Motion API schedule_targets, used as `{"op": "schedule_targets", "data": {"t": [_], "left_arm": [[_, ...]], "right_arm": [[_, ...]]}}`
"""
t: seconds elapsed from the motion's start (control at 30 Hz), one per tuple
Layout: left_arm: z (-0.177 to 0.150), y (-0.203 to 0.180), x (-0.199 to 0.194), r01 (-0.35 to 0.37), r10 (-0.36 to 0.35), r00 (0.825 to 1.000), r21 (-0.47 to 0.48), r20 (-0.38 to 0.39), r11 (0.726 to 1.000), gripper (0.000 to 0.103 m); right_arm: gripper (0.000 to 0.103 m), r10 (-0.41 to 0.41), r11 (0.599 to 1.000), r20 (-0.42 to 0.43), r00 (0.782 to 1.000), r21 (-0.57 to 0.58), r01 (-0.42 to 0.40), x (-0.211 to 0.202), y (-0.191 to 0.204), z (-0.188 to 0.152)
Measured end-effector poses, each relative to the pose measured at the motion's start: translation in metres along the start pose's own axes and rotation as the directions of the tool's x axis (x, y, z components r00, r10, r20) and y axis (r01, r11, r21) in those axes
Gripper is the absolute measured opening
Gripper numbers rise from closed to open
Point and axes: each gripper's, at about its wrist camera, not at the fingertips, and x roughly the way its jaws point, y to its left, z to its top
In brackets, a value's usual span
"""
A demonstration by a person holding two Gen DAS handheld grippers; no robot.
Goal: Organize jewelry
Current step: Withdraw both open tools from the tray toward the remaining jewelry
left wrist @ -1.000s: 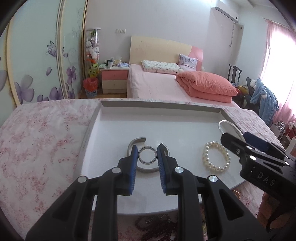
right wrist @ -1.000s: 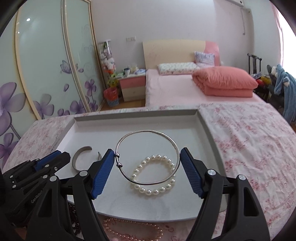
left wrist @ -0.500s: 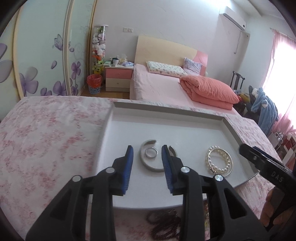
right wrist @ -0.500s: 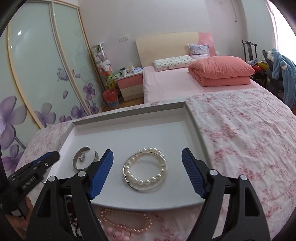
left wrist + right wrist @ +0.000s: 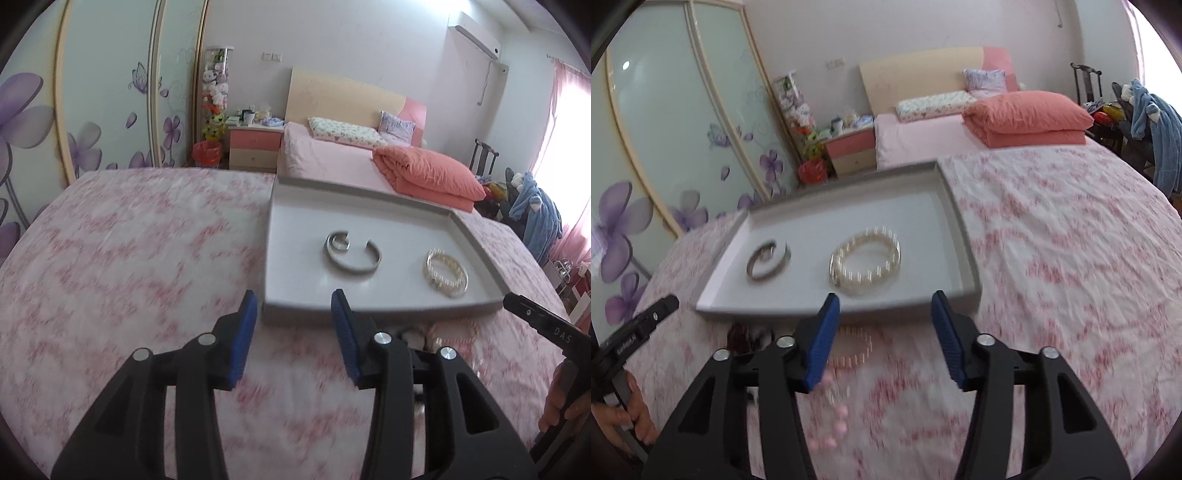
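A grey tray [image 5: 295, 306] [image 5: 964, 229] lies on the pink floral cloth. In it are a silver open cuff [image 5: 354, 267] [image 5: 764, 275] with a small ring [image 5: 340, 242] [image 5: 767, 252] inside it, and a pearl bracelet with a thin silver bangle [image 5: 447, 273] [image 5: 866, 258]. My left gripper [image 5: 293, 332] is open and empty, just in front of the tray's near left corner. My right gripper [image 5: 884, 339] is open and empty, in front of the tray's near edge. A pink bead necklace [image 5: 849, 354] and a dark bead string [image 5: 744, 338] lie on the cloth before the tray.
The floral cloth [image 5: 129, 258] spreads left and right of the tray. Behind are a bed with an orange quilt [image 5: 424, 173], a nightstand [image 5: 255, 147], a red bin [image 5: 207, 153] and flowered wardrobe doors [image 5: 92, 110]. A blue robe hangs on a chair [image 5: 1152, 122].
My left gripper let go of the ring inside the cuff and my right gripper let go of the bangle around the pearls. Both have pulled back from the tray and opened wider.
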Motion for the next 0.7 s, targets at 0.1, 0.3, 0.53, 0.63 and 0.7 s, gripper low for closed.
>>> {"op": "schedule_targets", "data": {"t": [0.1,0.3,0.53,0.63,0.7], "left_arm": [[-0.012,0.001,-0.005,0.009,-0.009,1.000,0.011,-0.023,1.000,0.047],[-0.031,-0.012,-0.012,0.051,-0.048,0.997,0.047,-0.066,0.998,0.048],[-0.044,-0.029,-0.014,0.091,-0.081,0.991,0.098,-0.102,0.991,0.049],[-0.048,-0.036,-0.012,0.104,-0.091,0.989,0.115,-0.116,0.988,0.050],[-0.049,-0.040,-0.011,0.111,-0.096,0.988,0.120,-0.123,0.987,0.050]], "right_arm": [[0.036,0.023,0.999,-0.059,0.998,-0.040,-0.026,0.003,0.008,-0.014],[0.033,0.029,0.991,-0.127,0.992,-0.129,-0.046,0.010,0.030,-0.033],[0.030,-0.028,0.979,-0.147,0.989,-0.205,-0.003,0.015,0.042,-0.043],[0.030,-0.033,0.974,-0.146,0.989,-0.226,-0.001,0.016,0.046,-0.043],[0.030,-0.033,0.971,-0.145,0.989,-0.239,-0.002,0.019,0.048,-0.041]]}}
